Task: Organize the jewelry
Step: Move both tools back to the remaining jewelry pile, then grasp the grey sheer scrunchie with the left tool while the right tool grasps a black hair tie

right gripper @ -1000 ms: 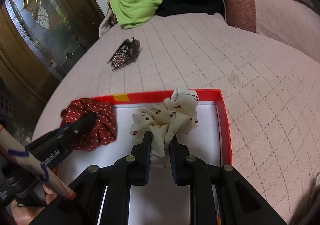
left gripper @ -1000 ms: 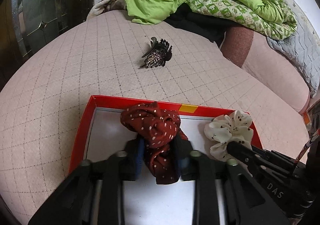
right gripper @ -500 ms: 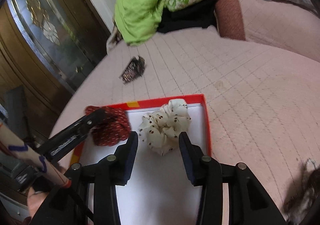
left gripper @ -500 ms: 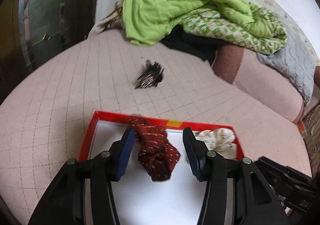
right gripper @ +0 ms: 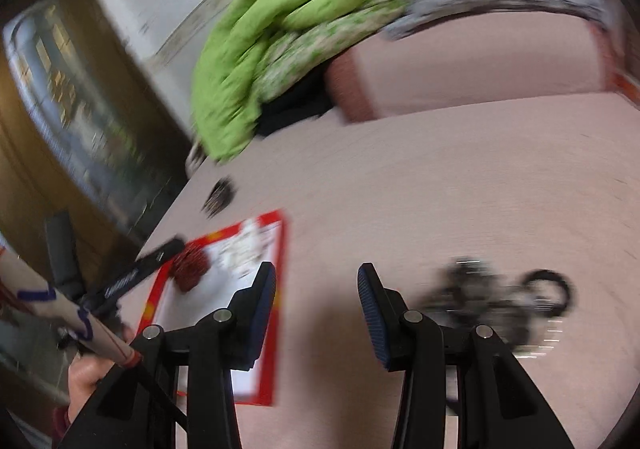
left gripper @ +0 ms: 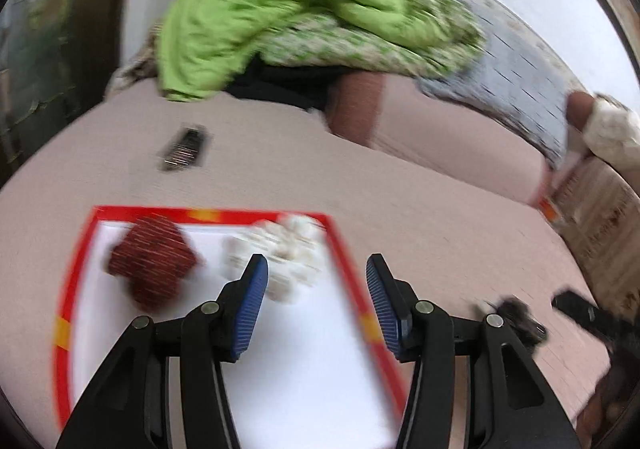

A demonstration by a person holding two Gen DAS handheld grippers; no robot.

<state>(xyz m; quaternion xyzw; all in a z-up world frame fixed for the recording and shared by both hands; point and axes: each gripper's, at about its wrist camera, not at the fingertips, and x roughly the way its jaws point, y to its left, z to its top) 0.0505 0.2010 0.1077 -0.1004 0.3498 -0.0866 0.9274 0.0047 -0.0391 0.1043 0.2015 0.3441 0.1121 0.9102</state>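
Observation:
A red-rimmed tray (left gripper: 152, 211) with a white floor lies on a pink quilted bed. In it lie a dark red dotted scrunchie (left gripper: 150, 259) and, to its right, a cream scrunchie (left gripper: 280, 249). My left gripper (left gripper: 316, 269) hangs open above the tray's right half, nothing between its blue pads. My right gripper (right gripper: 316, 277) is open and empty too, over the bed just right of the tray (right gripper: 285, 237). To its right lies a blurred dark heap of hair pieces (right gripper: 480, 297) with a black ring tie (right gripper: 548, 289). A dark claw clip (left gripper: 184, 147) lies beyond the tray.
A green blanket pile (left gripper: 280, 9) and a pink pillow (left gripper: 440, 129) fill the far side of the bed. A wooden glass door (right gripper: 60, 109) stands at the left. A person's hand (right gripper: 88, 377) holds the left gripper's handle. Both views are blurred by motion.
Both grippers opened and let go of their scrunchies, which now lie in the tray. Both pulled back, rose and swung right; the right one now faces the dark heap.

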